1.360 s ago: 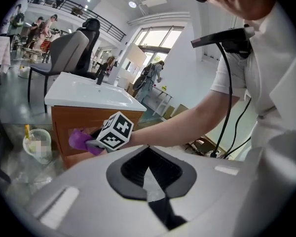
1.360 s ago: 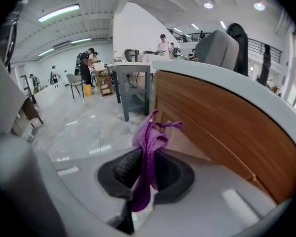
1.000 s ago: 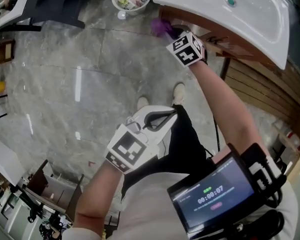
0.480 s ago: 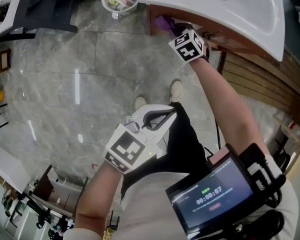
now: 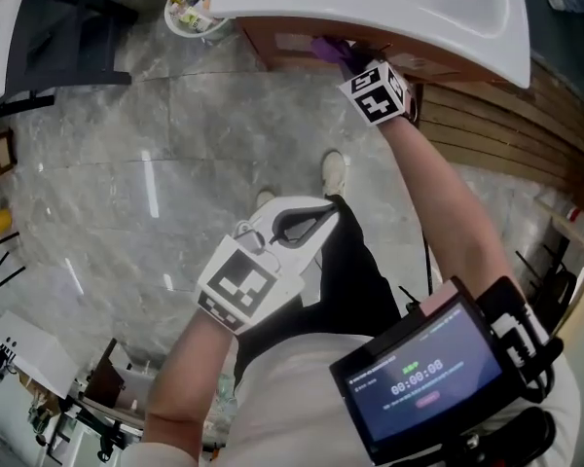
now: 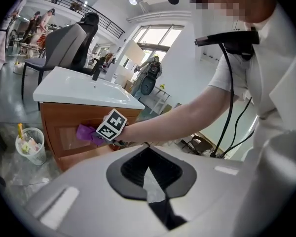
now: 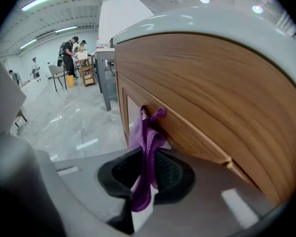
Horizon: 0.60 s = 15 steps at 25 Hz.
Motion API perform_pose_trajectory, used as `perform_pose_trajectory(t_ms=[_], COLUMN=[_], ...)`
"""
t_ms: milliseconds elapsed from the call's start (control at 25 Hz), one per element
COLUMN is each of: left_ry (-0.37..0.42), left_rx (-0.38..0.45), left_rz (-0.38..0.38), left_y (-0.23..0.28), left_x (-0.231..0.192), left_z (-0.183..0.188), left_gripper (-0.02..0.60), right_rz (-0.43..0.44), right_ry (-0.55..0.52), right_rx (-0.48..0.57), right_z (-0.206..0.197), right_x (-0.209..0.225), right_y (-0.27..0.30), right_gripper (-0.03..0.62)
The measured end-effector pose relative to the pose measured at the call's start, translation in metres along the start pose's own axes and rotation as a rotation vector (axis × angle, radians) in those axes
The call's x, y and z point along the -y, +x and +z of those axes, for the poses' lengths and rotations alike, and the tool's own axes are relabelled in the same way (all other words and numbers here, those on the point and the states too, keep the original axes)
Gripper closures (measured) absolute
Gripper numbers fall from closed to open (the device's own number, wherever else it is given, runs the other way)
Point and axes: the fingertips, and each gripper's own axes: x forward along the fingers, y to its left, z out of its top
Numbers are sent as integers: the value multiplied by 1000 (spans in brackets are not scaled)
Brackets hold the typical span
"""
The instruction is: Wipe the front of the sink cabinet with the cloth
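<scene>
You are sliding the cloth [image 7: 146, 141] rightward, away from the sink cabinet's [image 7: 212, 98] left edge | right gripper [image 7: 145, 176] clenching the purple cloth, pressing it against the wooden front | left gripper [image 6: 148, 176] hanging near your body, jaws closed on nothing.

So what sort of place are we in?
Probably an open workshop or showroom hall: the white basin on its wooden cabinet stands on grey marble-look floor, with a black office chair and people at benches nearby.
</scene>
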Motion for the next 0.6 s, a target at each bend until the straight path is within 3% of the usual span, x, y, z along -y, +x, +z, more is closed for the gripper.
perform_pose_trajectory(t_ms=[600], left_ry=[49], left_rx=[-66], left_rz=[-101], left_y=[66], left_x=[21], left_z=[22], left_gripper=[577], right_rz=[-90], right_ry=[104], right_rx=[-51], right_z=[-90], right_x=[83], right_y=[-41], right_gripper=[539])
